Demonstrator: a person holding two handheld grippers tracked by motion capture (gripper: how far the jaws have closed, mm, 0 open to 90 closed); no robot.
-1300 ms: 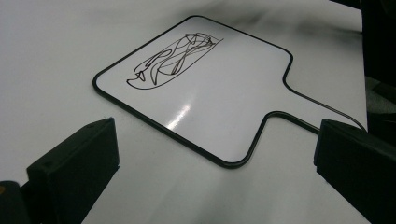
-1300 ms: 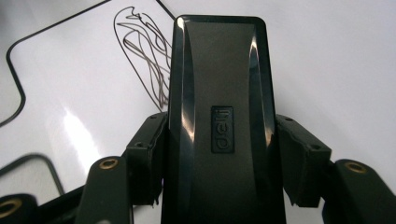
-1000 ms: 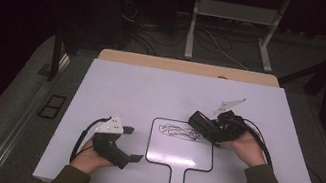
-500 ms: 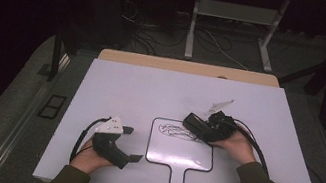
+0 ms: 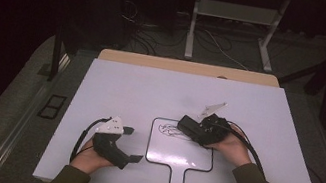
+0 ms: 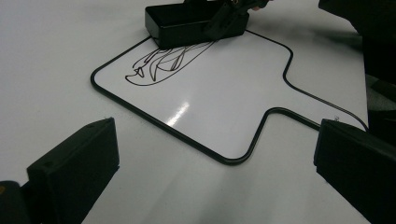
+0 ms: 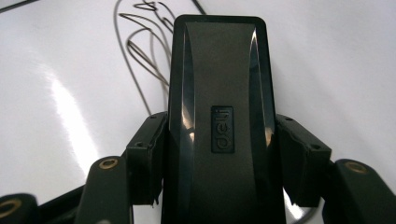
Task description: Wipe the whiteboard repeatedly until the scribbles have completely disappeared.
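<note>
A small paddle-shaped whiteboard (image 5: 190,155) with a black rim lies on the white table, handle toward the person. A black scribble (image 5: 168,130) marks its upper left part. My right gripper (image 5: 197,130) is shut on a black block eraser (image 5: 189,125), which lies low over the board's top edge at the scribble's right end. In the right gripper view the eraser (image 7: 219,93) sits clamped between both jaws, with the scribble (image 7: 140,42) just ahead. My left gripper (image 5: 133,143) rests open on the table left of the board. The left gripper view shows the board (image 6: 224,93) and eraser (image 6: 187,21).
The white table (image 5: 151,89) ends at a wooden strip along its far edge. Beyond it are a dark floor, cables and a metal stand (image 5: 235,13). Each gripper trails a black cable across the table.
My right gripper has carried the eraser left and down, from beyond the board's upper right corner onto its top edge by the scribble. The left gripper has stayed put.
</note>
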